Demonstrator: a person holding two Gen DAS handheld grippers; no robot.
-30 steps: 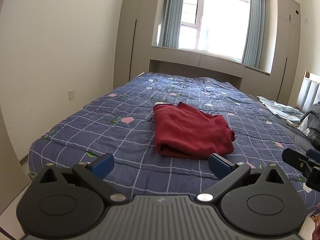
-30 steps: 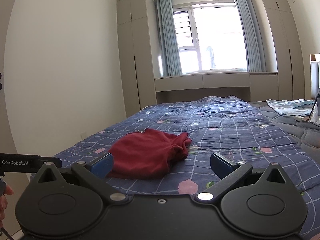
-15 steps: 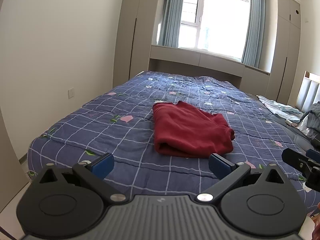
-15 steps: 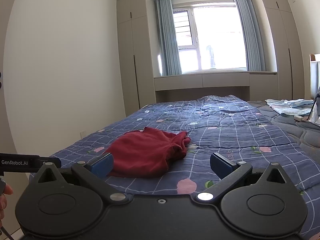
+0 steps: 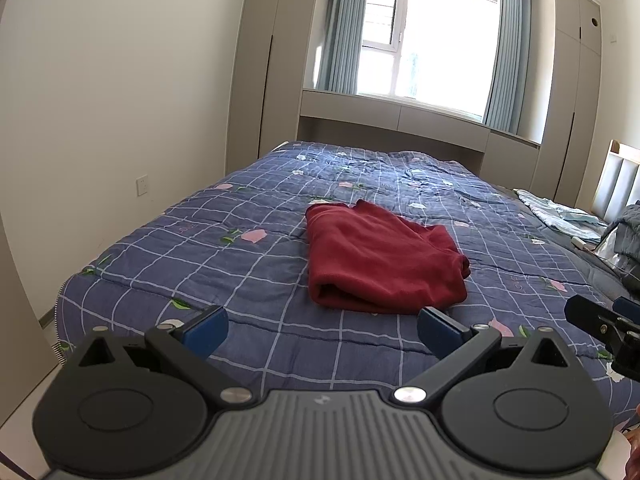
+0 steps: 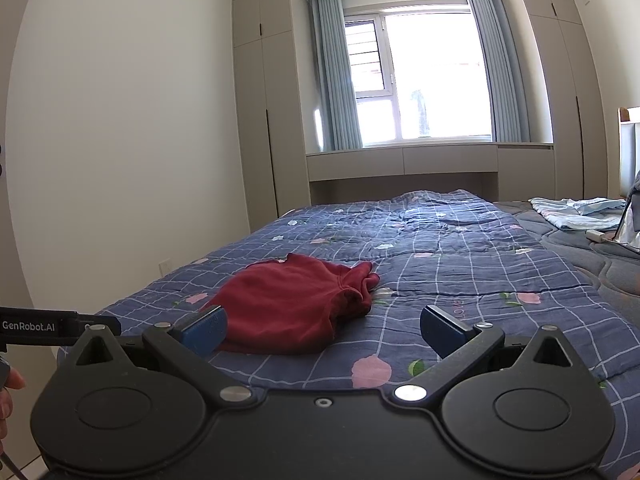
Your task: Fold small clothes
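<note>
Sunlit and tidy, the bedroom is holding a bed (image 5: 168, 264) with a checked quilt, and off its near edge the left gripper (image 5: 322, 330) and right gripper (image 6: 322, 328) are both hanging spread wide, gripping nothing. Beyond them the red garment (image 5: 380, 264) is lying already folded into a compact bundle toward the near left corner, so that piece is looking finished, while light blue clothes (image 6: 580, 212) are waiting unfolded at the far right edge.

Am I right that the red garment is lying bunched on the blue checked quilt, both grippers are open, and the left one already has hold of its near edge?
Not quite. The left gripper holds nothing: its jaws stand wide apart, short of the red garment, as the left wrist view shows. The rest holds: the garment lies bunched on the quilt, and the right gripper is open too.
</note>
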